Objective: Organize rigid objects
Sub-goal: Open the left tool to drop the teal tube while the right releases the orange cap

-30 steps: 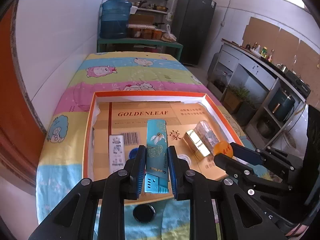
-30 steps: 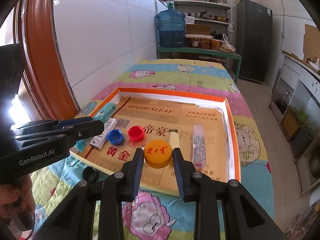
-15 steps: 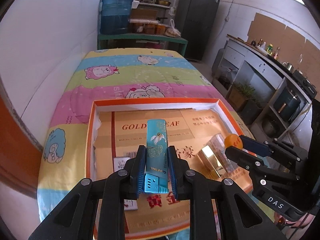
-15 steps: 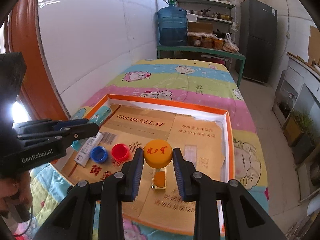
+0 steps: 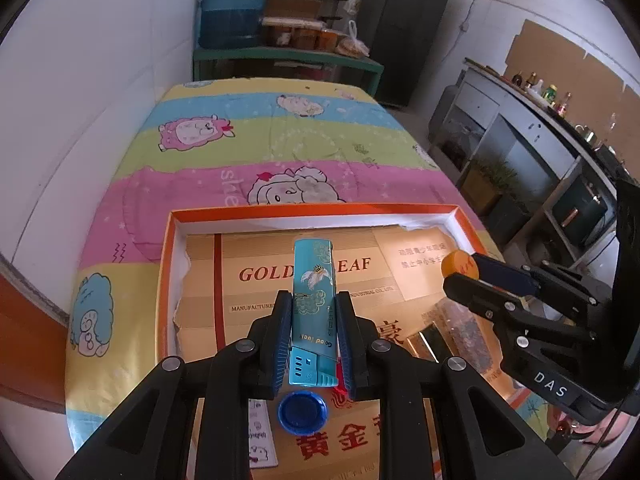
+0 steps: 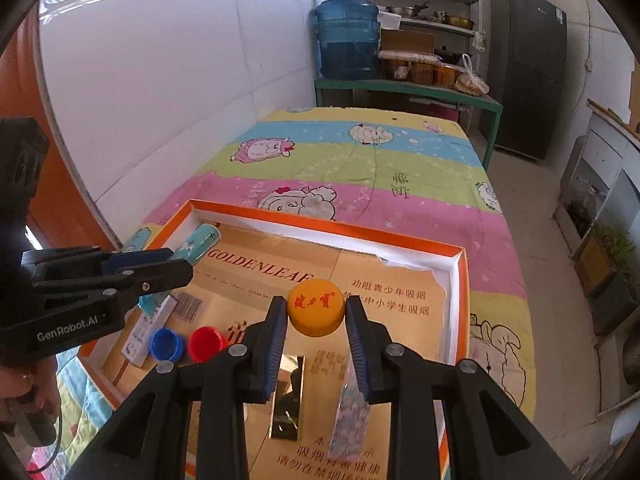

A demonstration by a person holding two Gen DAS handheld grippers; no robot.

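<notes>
My left gripper (image 5: 313,312) is shut on a teal lighter (image 5: 313,300) with a bird print, held over the orange-rimmed box (image 5: 304,209). From the right wrist view the same lighter (image 6: 200,242) pokes out of the left gripper (image 6: 176,264) near the box's left wall. My right gripper (image 6: 316,314) is shut on an orange bottle cap (image 6: 316,307) with red characters, above the box floor; the cap (image 5: 459,265) also shows at right in the left wrist view. A blue cap (image 6: 166,344), a red cap (image 6: 205,343), a gold lighter (image 6: 289,396), a glittery lighter (image 6: 352,412) and a white lighter (image 6: 140,336) lie in the box.
The box sits on a bed with a striped cartoon-sheep cover (image 6: 360,168). A white tiled wall (image 6: 160,80) runs along the left. A green shelf table (image 6: 408,88) with a water jug (image 6: 347,44) stands past the bed's far end. A hand (image 6: 24,392) holds the left gripper.
Both grippers have moved forward over the box toward its far side, each keeping its object. The blue cap, the red cap and the lighters in the box have slid nearer the frames' bottom edges.
</notes>
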